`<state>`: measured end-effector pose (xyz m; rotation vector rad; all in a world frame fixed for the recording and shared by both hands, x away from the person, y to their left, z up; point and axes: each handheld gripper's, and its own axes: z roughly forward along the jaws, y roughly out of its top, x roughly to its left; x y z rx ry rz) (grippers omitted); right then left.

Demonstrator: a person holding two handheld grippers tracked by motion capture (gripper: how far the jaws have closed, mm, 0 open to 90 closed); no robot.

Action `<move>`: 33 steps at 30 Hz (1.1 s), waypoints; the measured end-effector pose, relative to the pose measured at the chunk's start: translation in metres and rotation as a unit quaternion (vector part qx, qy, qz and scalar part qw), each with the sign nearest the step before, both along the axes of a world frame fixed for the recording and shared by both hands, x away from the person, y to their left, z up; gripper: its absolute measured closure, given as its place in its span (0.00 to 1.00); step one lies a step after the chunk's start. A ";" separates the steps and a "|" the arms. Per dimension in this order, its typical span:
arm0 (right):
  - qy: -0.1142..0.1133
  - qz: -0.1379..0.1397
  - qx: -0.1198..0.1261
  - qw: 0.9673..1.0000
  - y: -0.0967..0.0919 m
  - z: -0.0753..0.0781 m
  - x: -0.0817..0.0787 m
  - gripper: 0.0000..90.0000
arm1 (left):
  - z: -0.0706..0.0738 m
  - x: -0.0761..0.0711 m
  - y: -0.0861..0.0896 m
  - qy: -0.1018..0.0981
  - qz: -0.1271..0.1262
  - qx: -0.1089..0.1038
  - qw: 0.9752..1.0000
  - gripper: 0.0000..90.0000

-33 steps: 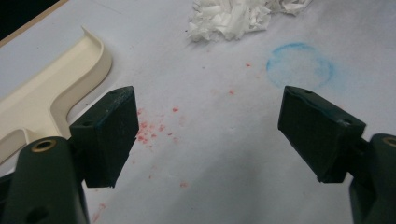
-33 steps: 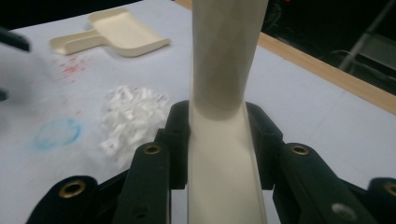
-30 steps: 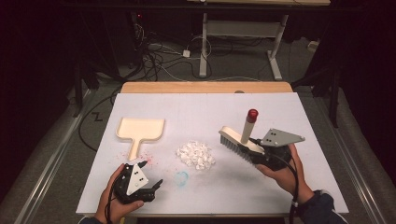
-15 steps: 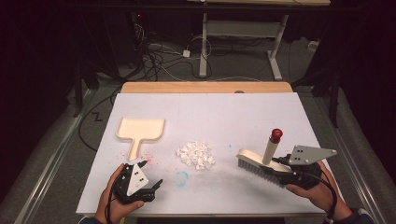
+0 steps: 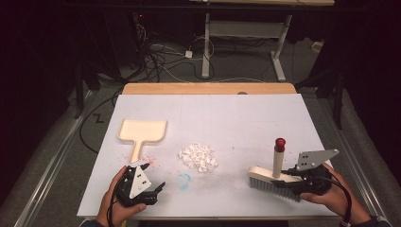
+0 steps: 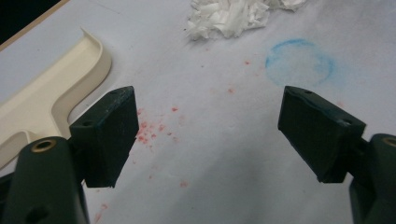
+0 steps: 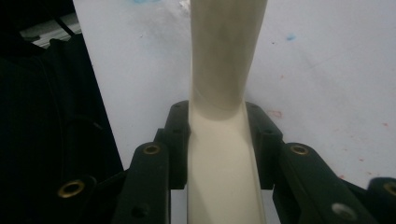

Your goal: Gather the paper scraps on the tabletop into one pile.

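Probably light and stiff, brush [image 5: 274, 177] at lower right of frame, clamped by right gripper [image 7: 219, 140] on its block; best held there. Left gripper [image 6: 208, 135] wide open, holding nothing.

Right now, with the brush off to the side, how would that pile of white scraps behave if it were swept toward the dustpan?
The pile of white scraps looks like loose, thin shreds, so it is probably very light and would scatter rather than slide together. Some bits may slip under the brush bristles. The dustpan lies flat, so its edge should catch most.

Table [image 5: 246, 113] w/ dustpan [image 5: 142, 130], scraps [image 5: 198, 156]
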<state>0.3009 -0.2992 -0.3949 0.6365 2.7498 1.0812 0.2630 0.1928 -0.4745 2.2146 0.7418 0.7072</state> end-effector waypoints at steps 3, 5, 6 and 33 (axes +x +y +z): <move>0.008 -0.002 -0.011 1.000 0.000 -0.005 0.012 0.75 | 0.000 0.000 -0.001 0.002 -0.002 0.000 1.000 0.21; 0.016 -0.002 -0.023 1.000 -0.001 -0.006 0.023 0.75 | -0.001 0.001 -0.002 0.003 -0.002 0.002 1.000 0.21; 0.013 -0.001 -0.026 1.000 -0.002 -0.006 0.030 0.75 | -0.001 0.001 -0.003 0.004 -0.002 0.003 1.000 0.21; -0.118 -0.152 -0.083 0.978 0.000 0.011 0.088 0.41 | -0.001 0.002 -0.005 0.004 -0.004 0.002 1.000 0.21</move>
